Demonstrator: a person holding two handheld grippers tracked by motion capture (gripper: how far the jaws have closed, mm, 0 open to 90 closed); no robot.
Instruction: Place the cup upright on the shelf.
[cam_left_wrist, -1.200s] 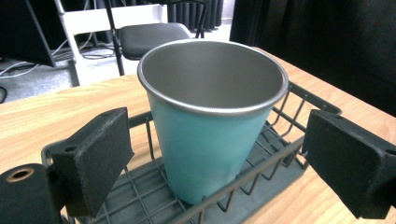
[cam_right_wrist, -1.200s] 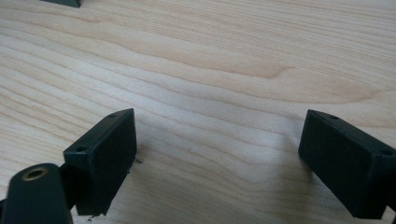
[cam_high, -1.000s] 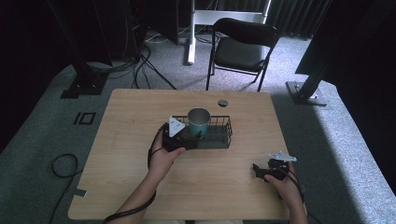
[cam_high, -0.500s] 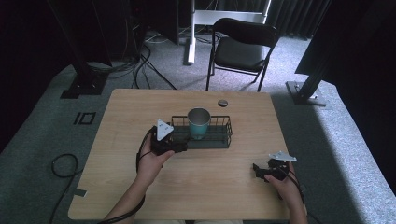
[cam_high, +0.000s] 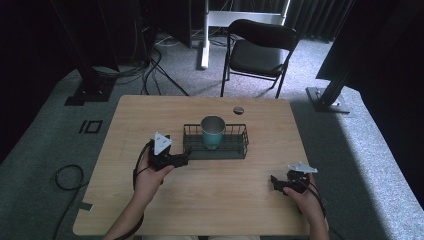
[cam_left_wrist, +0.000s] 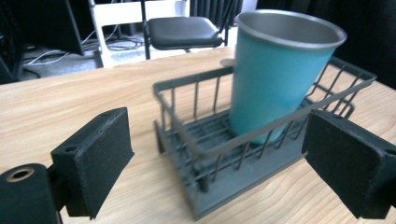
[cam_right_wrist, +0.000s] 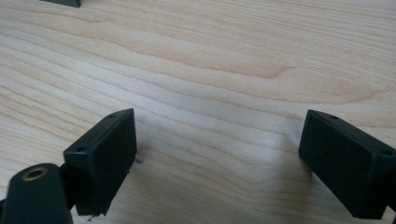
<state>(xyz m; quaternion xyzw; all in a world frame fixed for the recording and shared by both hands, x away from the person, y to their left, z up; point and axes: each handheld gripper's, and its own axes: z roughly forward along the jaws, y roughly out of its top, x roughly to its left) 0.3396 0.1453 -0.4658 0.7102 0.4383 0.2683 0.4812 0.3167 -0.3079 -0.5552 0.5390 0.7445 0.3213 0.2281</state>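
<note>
A teal metal cup (cam_high: 212, 132) (cam_left_wrist: 278, 74) stands upright in the left half of a dark wire basket (cam_high: 234, 148) (cam_left_wrist: 201, 140) at the middle of the wooden table (cam_high: 210, 200). My left gripper (cam_high: 183, 160) (cam_left_wrist: 215, 154) is open just off the basket's left end, its jaws pointing at the basket with nothing between them. My right gripper (cam_high: 276, 182) (cam_right_wrist: 219, 158) rests low over bare wood near the front right of the table (cam_right_wrist: 224, 70), open and holding nothing.
A small round dark disc (cam_high: 238, 110) lies near the table's far edge. Beyond the table stands a black chair (cam_high: 260, 47). Cables (cam_high: 150, 65) run over the floor at the left, beside stand bases.
My left gripper has drawn back to the left, from beside the cup at the basket to just off the basket's left end. The right gripper has stayed put.
</note>
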